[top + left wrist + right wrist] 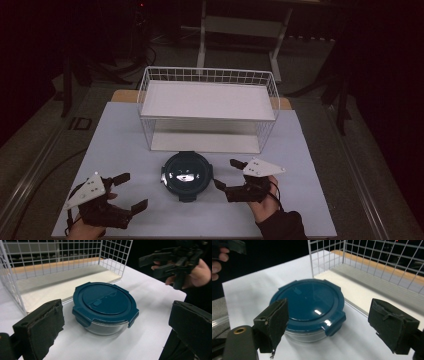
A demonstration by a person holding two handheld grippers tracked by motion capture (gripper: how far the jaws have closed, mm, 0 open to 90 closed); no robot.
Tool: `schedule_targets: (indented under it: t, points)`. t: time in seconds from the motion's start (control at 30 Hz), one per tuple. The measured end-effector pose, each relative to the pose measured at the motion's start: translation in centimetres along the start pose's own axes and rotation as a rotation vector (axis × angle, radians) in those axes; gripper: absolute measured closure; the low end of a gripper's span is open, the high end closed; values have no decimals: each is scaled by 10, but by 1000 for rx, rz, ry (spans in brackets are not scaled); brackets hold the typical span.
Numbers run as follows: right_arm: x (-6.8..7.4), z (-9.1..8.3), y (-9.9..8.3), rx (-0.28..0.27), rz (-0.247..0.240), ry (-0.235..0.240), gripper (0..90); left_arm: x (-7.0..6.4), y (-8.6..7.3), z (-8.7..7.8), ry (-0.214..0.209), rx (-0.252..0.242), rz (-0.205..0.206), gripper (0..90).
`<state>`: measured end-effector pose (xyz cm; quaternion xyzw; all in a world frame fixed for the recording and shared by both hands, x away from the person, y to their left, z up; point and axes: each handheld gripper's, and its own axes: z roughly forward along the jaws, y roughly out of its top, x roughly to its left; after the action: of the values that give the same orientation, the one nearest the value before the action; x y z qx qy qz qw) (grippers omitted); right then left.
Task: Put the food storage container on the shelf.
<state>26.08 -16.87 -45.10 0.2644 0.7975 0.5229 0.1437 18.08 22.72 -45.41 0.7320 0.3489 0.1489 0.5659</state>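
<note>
The round container (186,176) sits on the white table (120,145), just in front of the wire rack (207,107), between the left gripper (131,191) and the right gripper (226,173). Both grippers stand wide open, empty, apart from it. The left gripper view reveals the container's clear glass body and lid clips (133,318).

- Container (186,176) on the table (125,145), near its front edge, about midway across.
- Lid (105,301) on top of the container, clips down over the rim — fully latched or not, hard to tell.
- Wire rack (207,107) just behind the container, apart from it, two shelves one above the other.
- Left gripper (131,191) left of the container, a bit nearer the front edge.
- Right gripper (227,173) just right of the container — not touching.
</note>
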Motion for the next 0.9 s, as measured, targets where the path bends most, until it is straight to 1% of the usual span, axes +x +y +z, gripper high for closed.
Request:
schedule_targets:
  t: [0.07,0.1,0.17,0.2,0.23,0.3,0.37,0.43,0.5,0.53,0.6,0.63,0.67,0.7,0.77,0.8,0.83,0.87,0.9]
  points:
    - [1,-2,2,-9,8,7,165,0,4,1,12,22,15,0]
    - [1,-4,2,-17,13,2,164,1,7,2,11,34,18,0]
    - [1,-5,5,-21,7,3,152,2,12,5,15,57,15,0]
    - [1,-6,6,-29,4,-3,144,4,15,7,11,69,9,0]
    - [1,-7,8,-37,1,-3,141,5,17,8,3,67,1,0]
    - [2,-9,10,-45,-1,-10,136,9,21,12,7,70,-17,0]
    - [1,-10,13,-64,5,4,133,14,24,15,4,77,-39,0]
    - [1,-11,15,-70,-6,5,128,18,28,19,-9,73,-56,0]
    - [1,-11,16,-64,-21,-14,128,20,32,22,2,70,-54,0]
    - [1,-11,17,-63,-18,-13,127,21,34,24,-3,70,-55,0]
    - [0,-11,17,-68,7,-1,122,23,38,29,-4,80,-66,0]
    - [0,-11,17,-68,7,-1,122,23,38,29,-4,80,-66,0]
    - [-1,-10,18,-60,18,0,108,27,41,35,-1,98,-92,0]
    - [0,-7,18,-48,27,-44,107,29,42,38,2,110,-106,0]
    - [0,-5,18,-45,35,-40,107,35,43,44,10,137,-133,0]
    - [0,-4,17,-42,34,-45,106,38,43,47,-1,149,-157,0]
    - [0,-4,17,-42,34,-45,106,38,43,47,-1,149,-157,0]
    - [0,-3,17,-36,31,-37,107,45,41,54,-1,176,-199,0]
    - [0,-1,16,-25,40,-36,107,46,41,56,5,181,-203,0]
